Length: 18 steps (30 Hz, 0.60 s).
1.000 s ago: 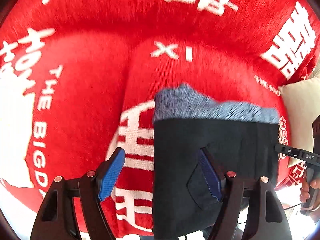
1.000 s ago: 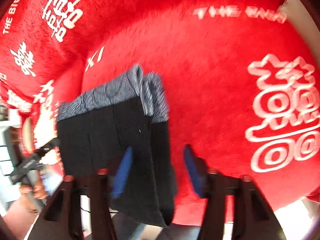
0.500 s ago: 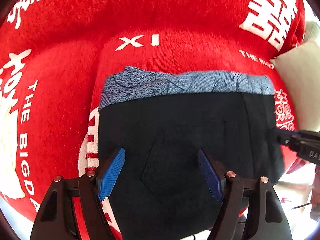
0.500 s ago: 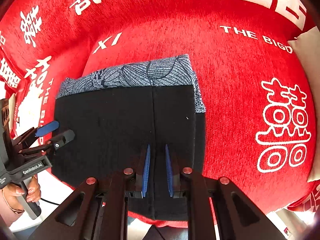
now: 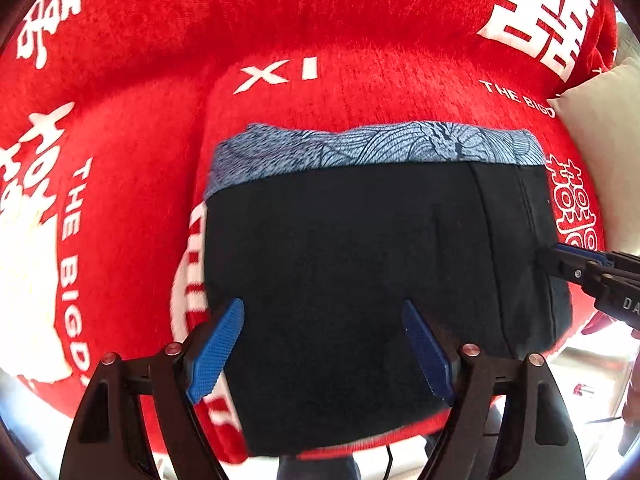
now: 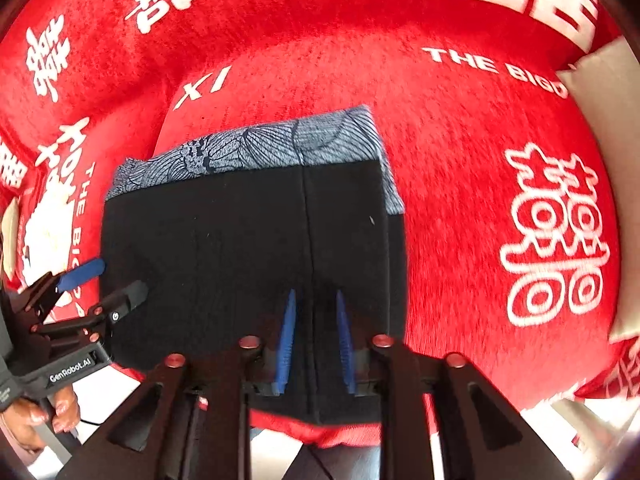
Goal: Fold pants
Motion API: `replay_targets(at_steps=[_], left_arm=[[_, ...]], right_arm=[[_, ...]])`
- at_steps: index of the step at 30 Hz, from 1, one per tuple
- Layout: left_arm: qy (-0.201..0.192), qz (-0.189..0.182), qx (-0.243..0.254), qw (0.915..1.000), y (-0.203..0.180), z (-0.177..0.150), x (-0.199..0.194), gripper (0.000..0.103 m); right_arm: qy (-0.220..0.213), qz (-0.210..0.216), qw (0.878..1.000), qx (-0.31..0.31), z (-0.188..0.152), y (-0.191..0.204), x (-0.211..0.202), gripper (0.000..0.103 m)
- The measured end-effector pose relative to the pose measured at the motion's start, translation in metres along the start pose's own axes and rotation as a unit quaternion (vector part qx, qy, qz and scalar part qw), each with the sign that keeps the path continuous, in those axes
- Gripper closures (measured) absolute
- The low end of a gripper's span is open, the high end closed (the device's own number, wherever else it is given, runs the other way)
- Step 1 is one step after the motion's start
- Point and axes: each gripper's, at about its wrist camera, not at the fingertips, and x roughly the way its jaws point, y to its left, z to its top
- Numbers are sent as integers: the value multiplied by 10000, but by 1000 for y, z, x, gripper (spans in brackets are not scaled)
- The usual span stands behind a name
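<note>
The left gripper (image 5: 322,344) points down over the folded pants (image 5: 360,272), its blue pads spread wide and having just opened further, with dark cloth beneath the gap but neither pad pressing on it. The right gripper (image 6: 316,340) hangs over the pants' near right part; its jaws have just been opening from a tight pinch and now stand a narrow way apart, straddling a seam in the black cloth, and whether the pads touch the cloth cannot be told. Seen from the right wrist, the left gripper's body reads "GenRobot.AI", and a hand (image 6: 32,420) grips its handle at the lower left. The pants lie as a black rectangle with a blue-grey patterned band (image 5: 372,148) along their far edge, resting on a red plush cover (image 5: 140,160). Beyond that band the cover reads "XI" in white; to the pants' left runs "THE BIGD…", cut off, and the same words start again past their far right corner. Large white double-happiness characters stand right of the pants and across the cover behind them. The pants' near edge reaches close to the cover's front edge; left, right and beyond the pants the red cover lies open. A cream cushion (image 5: 600,152) sits at the far right, apart from the pants.
</note>
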Motion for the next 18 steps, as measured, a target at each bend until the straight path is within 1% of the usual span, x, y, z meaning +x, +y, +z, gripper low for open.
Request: replay_targets(at_steps=[1,2,3,4,7,8,9,11,15,16,17,18], left_arm=[[19,16,-19,10000,0,-3,-6,6],[-4,50,-53,10000,1,-6,-14,0],[-29,43,-59,10000,2,-10,-21,0],[-19,36,-45,10000,2,-12,-26,0],[64,165,78,9998,0,-21,-43,0],[95,172,145,9997,-2,-24,-47,0],[101,182,185,9996,-3,-24,-50,0],[85,265,252,9993,-4,-28,-58,0],[15,349,144,9993,-5,-34,-72,0],[-22,424,67,9991,-5,-37,-76,0],[-43,503,4,9987,-5,-40,-79,0],[-54,550,-46,9985,-5,-41,-81,0]], right_arm=[[-1,-18,10000,81,-4,0,-5,50],[-11,-45,9998,170,-8,1,-11,34],[-41,-82,9996,251,-13,2,-18,25],[-92,-128,9994,310,-18,3,-25,23],[-147,-277,9986,423,-27,8,-40,21],[-155,-347,9981,475,-31,10,-45,16],[-175,-383,9978,503,-33,12,-48,13],[-252,-468,9973,508,-38,18,-57,13],[-340,-650,9966,374,-45,26,-71,11],[-360,-719,9962,323,-47,28,-74,11],[-368,-764,9960,285,-48,29,-75,9],[-374,-823,9956,242,-49,30,-76,3]])
